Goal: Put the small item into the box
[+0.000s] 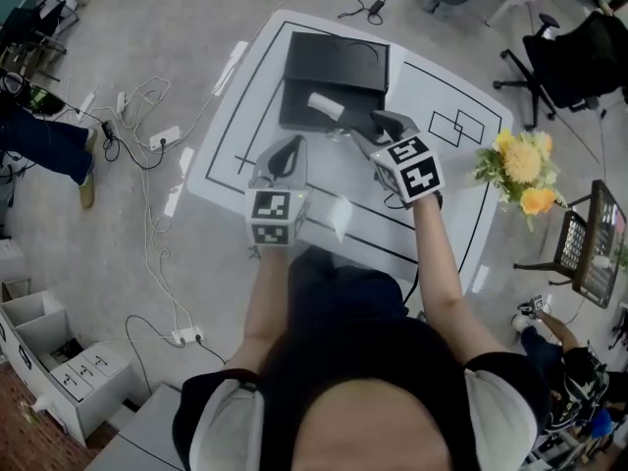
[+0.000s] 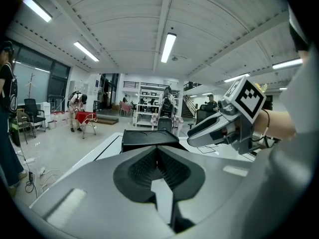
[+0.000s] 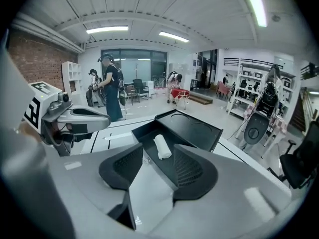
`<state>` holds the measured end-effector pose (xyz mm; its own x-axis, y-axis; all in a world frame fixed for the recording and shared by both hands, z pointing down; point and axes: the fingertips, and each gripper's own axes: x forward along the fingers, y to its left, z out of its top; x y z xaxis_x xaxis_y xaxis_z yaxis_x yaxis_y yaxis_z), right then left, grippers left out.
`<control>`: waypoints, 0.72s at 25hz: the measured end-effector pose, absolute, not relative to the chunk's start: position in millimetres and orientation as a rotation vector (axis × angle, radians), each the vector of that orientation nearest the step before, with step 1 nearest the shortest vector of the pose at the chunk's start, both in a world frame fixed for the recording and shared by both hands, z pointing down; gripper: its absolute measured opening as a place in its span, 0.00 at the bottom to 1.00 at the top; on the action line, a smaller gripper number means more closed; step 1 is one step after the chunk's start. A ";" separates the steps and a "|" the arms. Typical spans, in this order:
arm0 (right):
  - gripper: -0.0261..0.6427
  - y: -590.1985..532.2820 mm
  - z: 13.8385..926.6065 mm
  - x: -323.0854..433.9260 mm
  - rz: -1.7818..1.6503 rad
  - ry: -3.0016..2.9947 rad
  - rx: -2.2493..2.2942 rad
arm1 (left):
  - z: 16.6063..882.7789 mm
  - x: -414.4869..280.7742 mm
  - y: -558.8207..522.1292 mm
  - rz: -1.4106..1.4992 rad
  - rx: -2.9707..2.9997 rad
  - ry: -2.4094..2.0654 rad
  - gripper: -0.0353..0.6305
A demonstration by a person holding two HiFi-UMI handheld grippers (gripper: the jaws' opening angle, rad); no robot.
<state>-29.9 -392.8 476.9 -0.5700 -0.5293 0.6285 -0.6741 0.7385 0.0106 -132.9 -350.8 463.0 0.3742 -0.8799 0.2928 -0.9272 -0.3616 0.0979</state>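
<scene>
A black box point(image 1: 294, 106) stands open at the far side of the white table point(image 1: 451, 194), its lid point(image 1: 337, 59) laid back behind it. A small white roll point(image 1: 326, 106) lies inside the box. My right gripper point(image 1: 378, 126) hovers just right of the box with its jaws open and nothing between them. In the right gripper view the roll point(image 3: 162, 146) lies in the box point(image 3: 147, 133) beyond my right gripper point(image 3: 158, 156). My left gripper point(image 1: 289, 150) hangs in front of the box. Its pads meet in the left gripper view, where my left gripper point(image 2: 157, 151) holds nothing.
Yellow flowers point(image 1: 520, 165) stand off the table's right edge, near a black office chair point(image 1: 569, 57). Cables and power strips point(image 1: 147, 135) trail over the floor at the left, with white cartons point(image 1: 49, 361) lower left. A person point(image 3: 110, 86) stands far behind the table.
</scene>
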 end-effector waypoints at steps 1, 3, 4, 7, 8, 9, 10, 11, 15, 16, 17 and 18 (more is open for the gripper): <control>0.32 -391.2 475.3 -26.7 0.312 -2.322 0.928 | 461.2 -131.6 -349.6 0.274 2.396 -1.608 0.06; 0.29 -388.7 472.8 -20.5 0.313 -2.324 0.970 | 460.0 -129.5 -347.3 0.272 2.406 -1.609 0.06; 0.28 -387.8 471.5 -17.5 0.309 -2.323 0.990 | 459.5 -128.3 -346.4 0.269 2.409 -1.608 0.06; 0.23 -385.9 463.2 -9.8 0.311 -2.334 1.057 | 454.7 -124.2 -344.6 0.261 2.416 -1.601 0.06; 0.22 -385.3 458.8 -7.8 0.314 -2.342 1.084 | 452.5 -122.9 -343.7 0.258 2.420 -1.599 0.06; 0.20 -384.3 453.6 -6.1 0.314 -2.351 1.111 | 450.0 -121.8 -342.6 0.252 2.423 -1.596 0.06; 0.19 -383.2 448.0 -5.0 0.313 -2.362 1.136 | 447.0 -120.8 -341.3 0.243 2.427 -1.592 0.06; 0.19 -381.9 442.0 -4.4 0.312 -2.374 1.158 | 443.2 -119.8 -340.5 0.230 2.432 -1.586 0.06; 0.14 -376.9 417.6 -1.7 0.302 -2.431 1.238 | 427.7 -116.4 -340.3 0.180 2.458 -1.579 0.06; 0.12 -375.2 412.6 -0.4 0.299 -2.441 1.255 | 425.4 -116.8 -340.3 0.179 2.462 -1.582 0.06; 0.11 -373.6 408.6 0.7 0.294 -2.448 1.269 | 422.1 -117.3 -340.2 0.170 2.467 -1.582 0.06; 0.09 -372.3 405.8 1.9 0.289 -2.450 1.282 | 417.7 -117.5 -340.3 0.153 2.473 -1.579 0.06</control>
